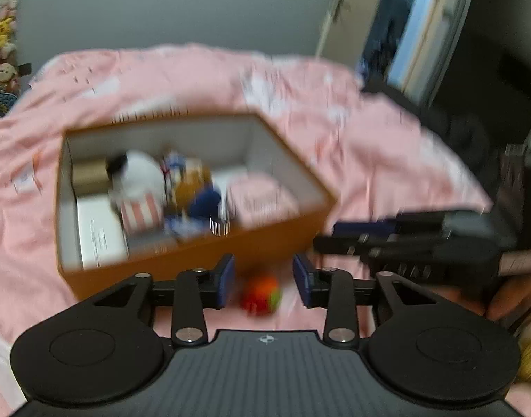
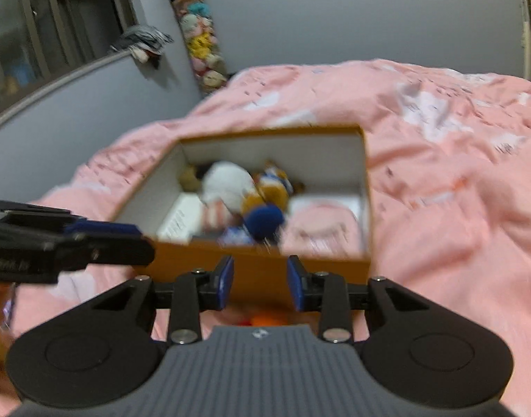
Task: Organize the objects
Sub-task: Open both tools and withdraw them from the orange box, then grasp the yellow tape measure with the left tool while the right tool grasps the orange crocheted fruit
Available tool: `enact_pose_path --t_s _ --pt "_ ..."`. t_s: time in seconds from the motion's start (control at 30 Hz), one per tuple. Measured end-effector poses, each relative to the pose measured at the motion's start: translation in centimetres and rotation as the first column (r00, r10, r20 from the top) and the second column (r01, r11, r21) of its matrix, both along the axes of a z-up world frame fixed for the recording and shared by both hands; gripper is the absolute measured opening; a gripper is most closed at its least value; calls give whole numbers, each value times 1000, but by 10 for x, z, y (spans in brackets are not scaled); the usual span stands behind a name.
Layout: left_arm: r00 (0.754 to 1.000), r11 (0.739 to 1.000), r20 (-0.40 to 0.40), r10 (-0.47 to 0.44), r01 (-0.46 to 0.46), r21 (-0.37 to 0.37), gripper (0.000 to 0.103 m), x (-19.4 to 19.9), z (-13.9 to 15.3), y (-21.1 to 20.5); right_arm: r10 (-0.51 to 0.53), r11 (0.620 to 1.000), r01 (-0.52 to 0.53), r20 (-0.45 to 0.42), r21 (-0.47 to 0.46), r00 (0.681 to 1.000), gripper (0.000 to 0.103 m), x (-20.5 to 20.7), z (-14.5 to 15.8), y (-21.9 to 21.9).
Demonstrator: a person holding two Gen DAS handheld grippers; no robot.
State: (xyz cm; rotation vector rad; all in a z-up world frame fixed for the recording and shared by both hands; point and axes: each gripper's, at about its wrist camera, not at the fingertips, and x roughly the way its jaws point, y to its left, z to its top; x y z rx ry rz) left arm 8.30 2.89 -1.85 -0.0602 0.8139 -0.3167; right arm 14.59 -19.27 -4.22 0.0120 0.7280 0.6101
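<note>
An orange cardboard box (image 1: 282,243) with white inner walls sits on the pink bed; it also shows in the right wrist view (image 2: 258,274). It holds a white plush (image 1: 140,177), a blue ball-like toy (image 1: 204,203), a pink item (image 1: 262,201) and white paper. A small red, orange and green toy (image 1: 260,297) lies on the cover in front of the box, between and beyond my open left gripper (image 1: 264,285). My right gripper (image 2: 260,283) is open and empty, facing the box's near wall, with the orange toy (image 2: 265,320) just below it.
The pink bedcover (image 2: 456,191) spreads all around the box. The right gripper shows at the right in the left wrist view (image 1: 404,243). A column of plush toys (image 2: 199,38) hangs in the corner by the grey wall. A door (image 1: 342,10) stands at the far right.
</note>
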Motion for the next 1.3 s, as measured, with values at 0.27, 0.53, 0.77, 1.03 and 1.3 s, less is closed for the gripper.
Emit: enact_pose_path --t_s 0.27,0.53,0.77,1.03,1.3 --pt "984 980 -165 -70 99 173 67 -6 -63 -28 -80 995 72 -119 -69 990 43 -12 -48 -9" --pt "973 978 -223 -55 97 184 71 -3 -97 -32 -53 997 44 -149 -59 987 43 -8 -60 -7" --pt "964 981 -261 -54 100 165 68 4 -111 -32 -21 999 13 -162 -48 987 43 0 -65 3" --pt "966 985 -254 -45 85 148 57 1 -111 -26 -3 1000 -2 -193 -24 981 48 18 -70 18" --pt "972 991 -215 99 -76 109 57 -2 -96 7 -8 1000 5 -266 -15 964 51 51 -84 38"
